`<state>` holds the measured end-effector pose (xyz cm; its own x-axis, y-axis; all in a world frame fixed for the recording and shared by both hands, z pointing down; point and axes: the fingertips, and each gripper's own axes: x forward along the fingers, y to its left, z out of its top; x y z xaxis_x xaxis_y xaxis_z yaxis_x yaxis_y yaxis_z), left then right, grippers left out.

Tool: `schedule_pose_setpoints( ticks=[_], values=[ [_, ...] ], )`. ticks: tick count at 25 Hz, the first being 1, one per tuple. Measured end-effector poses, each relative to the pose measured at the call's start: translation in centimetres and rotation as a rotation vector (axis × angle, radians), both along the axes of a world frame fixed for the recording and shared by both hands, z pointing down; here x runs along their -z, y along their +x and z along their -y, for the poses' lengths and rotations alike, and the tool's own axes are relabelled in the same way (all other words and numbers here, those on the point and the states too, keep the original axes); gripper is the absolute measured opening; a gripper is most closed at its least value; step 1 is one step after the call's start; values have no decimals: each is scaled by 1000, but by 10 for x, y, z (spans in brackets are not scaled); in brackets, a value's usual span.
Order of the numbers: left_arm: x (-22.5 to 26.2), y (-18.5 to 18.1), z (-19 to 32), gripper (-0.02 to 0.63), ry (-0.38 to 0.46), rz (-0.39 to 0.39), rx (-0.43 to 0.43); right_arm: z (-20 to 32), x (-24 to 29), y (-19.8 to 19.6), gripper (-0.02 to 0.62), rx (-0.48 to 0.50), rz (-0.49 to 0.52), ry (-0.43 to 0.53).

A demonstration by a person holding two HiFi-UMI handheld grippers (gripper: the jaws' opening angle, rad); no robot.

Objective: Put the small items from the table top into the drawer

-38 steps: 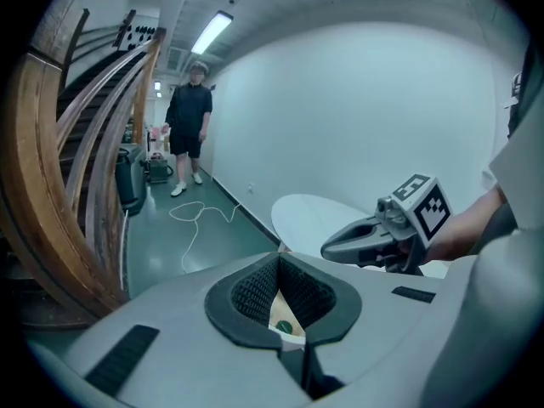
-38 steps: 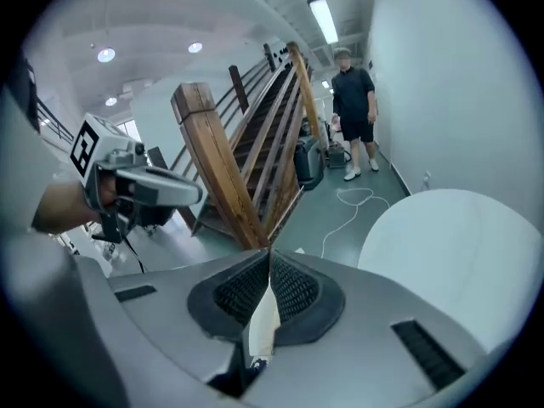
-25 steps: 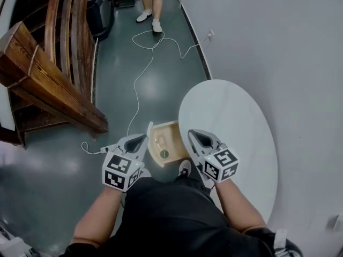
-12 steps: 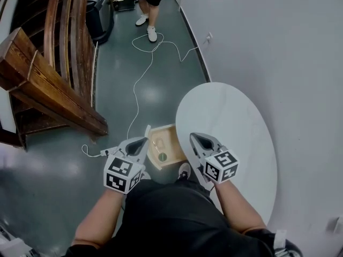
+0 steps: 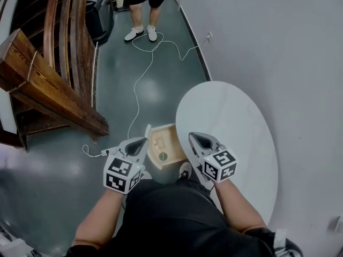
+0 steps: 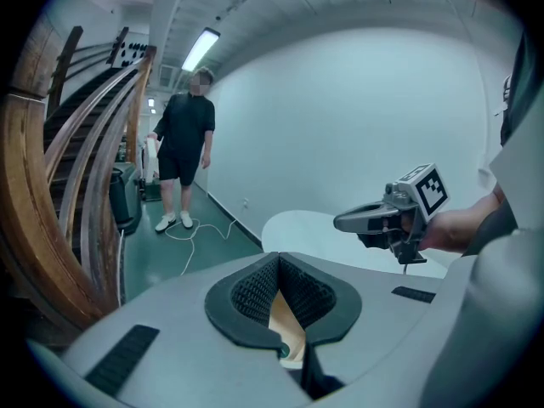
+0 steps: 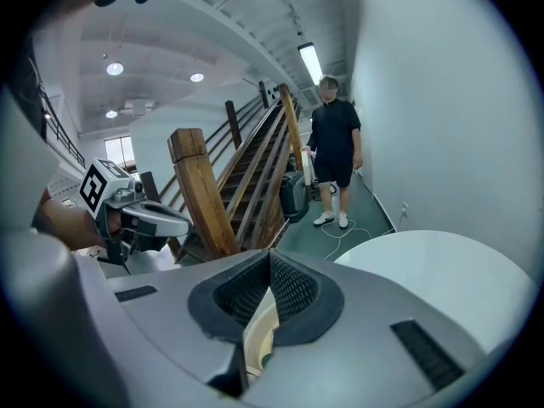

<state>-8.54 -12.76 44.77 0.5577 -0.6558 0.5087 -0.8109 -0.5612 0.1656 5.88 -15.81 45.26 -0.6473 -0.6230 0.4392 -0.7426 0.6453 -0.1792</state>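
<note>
Drawer open upward, table alongside

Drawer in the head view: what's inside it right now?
The open drawer holds a small round green item and, beyond it, a pale thing too small to identify. Its right edge is covered by the right gripper and the table top.

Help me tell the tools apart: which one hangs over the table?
The right tool: from above it overlaps the white table at its near edge, while the left tool hangs over the floor, left of the open drawer.
</note>
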Motion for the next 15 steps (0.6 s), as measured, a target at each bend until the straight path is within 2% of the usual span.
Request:
schedule_pose_setpoints(
  ticks=[15],
  values=[
    [-2,1,0,14,-2,0,-9,-1,-5,1,8,-5,-7,-5]
  ],
)
